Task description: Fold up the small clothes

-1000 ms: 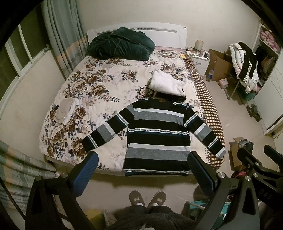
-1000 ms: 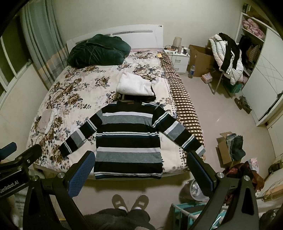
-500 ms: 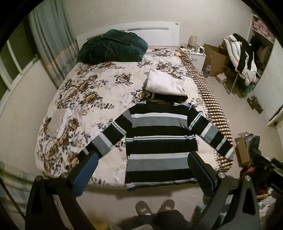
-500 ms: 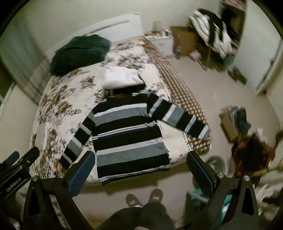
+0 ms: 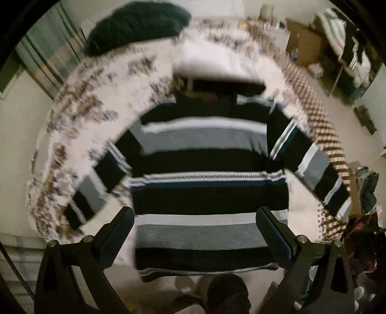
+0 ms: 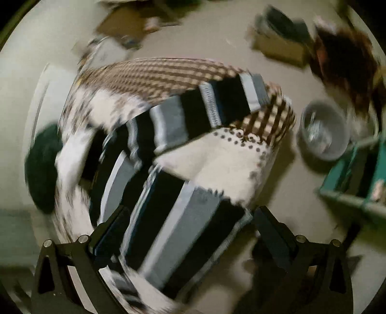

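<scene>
A striped sweater (image 5: 210,169), banded in black, grey and white, lies flat and face up on the bed (image 5: 79,125), its hem at the near edge of the mattress and both sleeves spread out and angled down toward that edge. The left gripper (image 5: 195,231) hangs above the hem with its fingers (image 5: 119,231) spread wide and nothing between them, one on either side of the sweater's lower body. The right gripper (image 6: 188,229), seen in a tilted and blurred view, is likewise spread wide and empty over the sweater's (image 6: 168,217) hem corner, with the right sleeve (image 6: 212,106) reaching across the brown checked blanket (image 6: 154,77) at the bed's side. Beyond the collar sits a folded white garment (image 5: 217,62), and a dark green bundle (image 5: 137,21) rests at the head of the bed. On the floor beside the bed stand a grey basin (image 6: 323,135) and a teal crate (image 6: 357,183).
</scene>
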